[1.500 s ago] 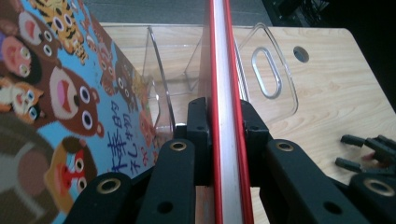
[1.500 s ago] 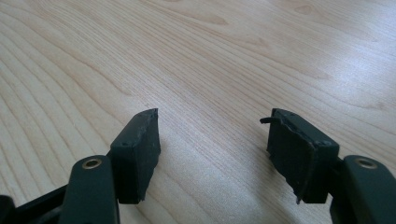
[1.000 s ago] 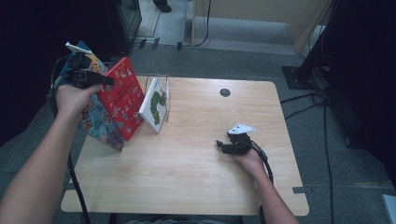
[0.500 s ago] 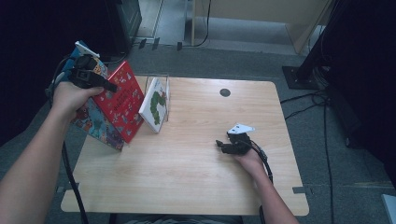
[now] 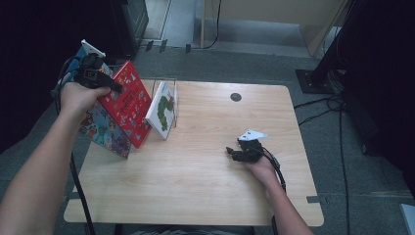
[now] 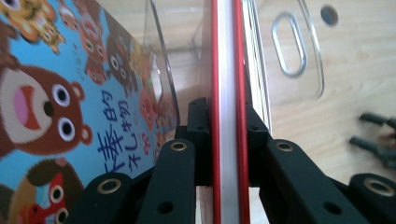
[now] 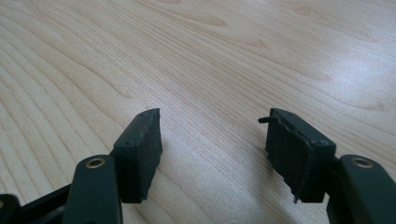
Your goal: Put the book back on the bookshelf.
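A red picture book (image 5: pixel 128 105) stands tilted at the table's left, leaning between a blue bear book (image 5: pixel 103 131) and a white book with a green caterpillar (image 5: pixel 164 110). My left gripper (image 5: pixel 106 84) is shut on the red book's upper corner. In the left gripper view both pads press the red covers (image 6: pixel 227 93) either side of the white page block. The jaws have just been closing with that book between them. My right gripper (image 5: pixel 236 153) rests on the table at mid right. Its jaws (image 7: pixel 212 140) stand open over bare wood.
A clear plastic book stand (image 6: pixel 292 51) with a wire frame (image 5: pixel 166 82) holds the books at the wooden table's (image 5: pixel 205 186) back left. A dark round hole (image 5: pixel 236 97) sits near the far edge. Cables trail on the floor to the right.
My left hand has shifted slightly up along the red book's top corner. The books and my right gripper have kept still.
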A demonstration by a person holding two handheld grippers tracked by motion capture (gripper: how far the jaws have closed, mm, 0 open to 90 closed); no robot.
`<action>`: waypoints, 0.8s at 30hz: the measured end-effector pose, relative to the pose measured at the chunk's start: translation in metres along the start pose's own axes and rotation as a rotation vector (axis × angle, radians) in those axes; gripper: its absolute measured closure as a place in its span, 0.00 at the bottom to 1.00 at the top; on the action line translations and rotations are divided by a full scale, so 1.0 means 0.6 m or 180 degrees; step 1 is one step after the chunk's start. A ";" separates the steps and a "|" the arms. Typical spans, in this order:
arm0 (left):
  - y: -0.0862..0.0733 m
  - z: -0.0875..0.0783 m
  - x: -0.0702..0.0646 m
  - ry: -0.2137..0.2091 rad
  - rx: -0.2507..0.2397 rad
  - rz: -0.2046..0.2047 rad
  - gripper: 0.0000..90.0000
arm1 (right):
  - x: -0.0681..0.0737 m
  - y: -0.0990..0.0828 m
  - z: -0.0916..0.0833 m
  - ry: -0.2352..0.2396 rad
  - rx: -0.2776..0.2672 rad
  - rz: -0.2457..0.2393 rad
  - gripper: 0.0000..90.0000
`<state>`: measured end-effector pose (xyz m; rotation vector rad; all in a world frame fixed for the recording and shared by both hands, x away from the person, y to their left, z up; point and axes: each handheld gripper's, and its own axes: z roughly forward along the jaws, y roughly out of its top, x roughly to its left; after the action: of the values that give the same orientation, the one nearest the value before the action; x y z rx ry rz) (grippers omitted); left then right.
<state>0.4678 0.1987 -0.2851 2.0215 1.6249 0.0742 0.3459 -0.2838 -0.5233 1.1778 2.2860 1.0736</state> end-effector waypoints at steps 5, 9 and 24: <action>0.012 0.007 0.008 0.0032 -0.0087 -0.0114 0.89 | 0.000 0.000 0.000 0.0000 -0.0002 -0.0003 0.40; 0.018 0.019 0.009 0.0064 -0.0149 -0.0168 0.89 | 0.000 0.000 0.000 0.0003 -0.0001 -0.0003 0.40; 0.031 0.009 0.016 -0.0056 -0.0372 -0.0326 0.89 | 0.001 0.000 -0.001 -0.0028 -0.0006 0.0004 0.40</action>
<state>0.4892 0.2032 -0.2845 1.8437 1.6706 0.1111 0.3450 -0.2834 -0.5233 1.1811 2.2775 1.0685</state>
